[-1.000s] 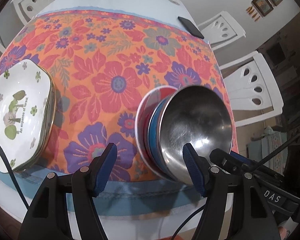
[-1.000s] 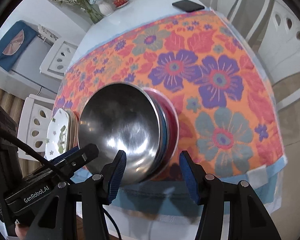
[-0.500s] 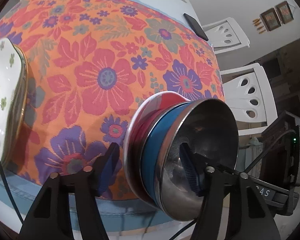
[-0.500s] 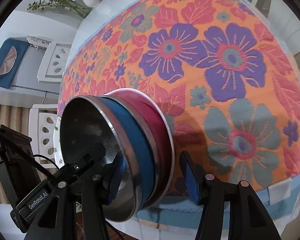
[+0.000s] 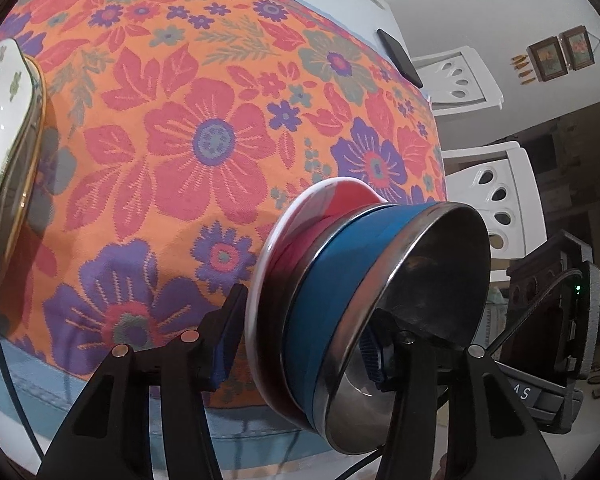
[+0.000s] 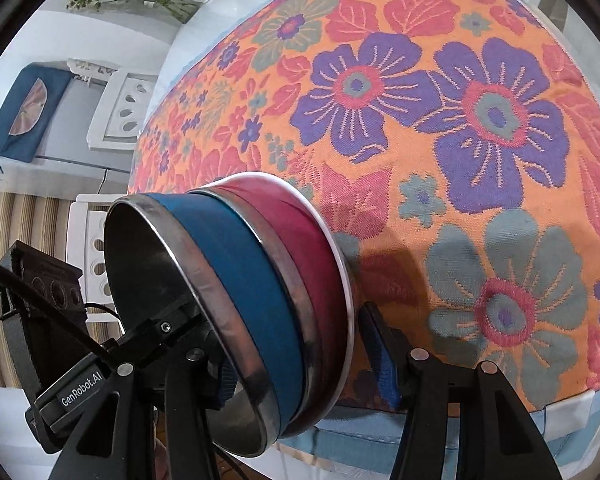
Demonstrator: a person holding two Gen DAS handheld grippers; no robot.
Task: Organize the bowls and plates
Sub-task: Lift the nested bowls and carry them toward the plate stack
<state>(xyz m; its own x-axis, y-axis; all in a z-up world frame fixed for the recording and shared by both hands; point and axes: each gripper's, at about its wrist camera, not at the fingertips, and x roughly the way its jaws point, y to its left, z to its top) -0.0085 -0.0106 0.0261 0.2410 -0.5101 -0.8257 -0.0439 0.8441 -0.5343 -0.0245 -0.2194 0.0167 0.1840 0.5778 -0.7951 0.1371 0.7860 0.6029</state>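
2 nested bowls (image 5: 332,280), blue in red; L tool (image 5: 300,340) just closing astride them, grip unclear; R tool (image 6: 300,360) released.

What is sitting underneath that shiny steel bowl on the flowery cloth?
The steel bowl is nested in a blue bowl, then a red bowl with a white rim. Their insides are covered.

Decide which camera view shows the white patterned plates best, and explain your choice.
The left wrist view. There the white patterned plates lie at the left edge on the flowered tablecloth, cropped, with green motifs and a gold rim visible. In the right wrist view they do not show; the stacked bowls fill that side.
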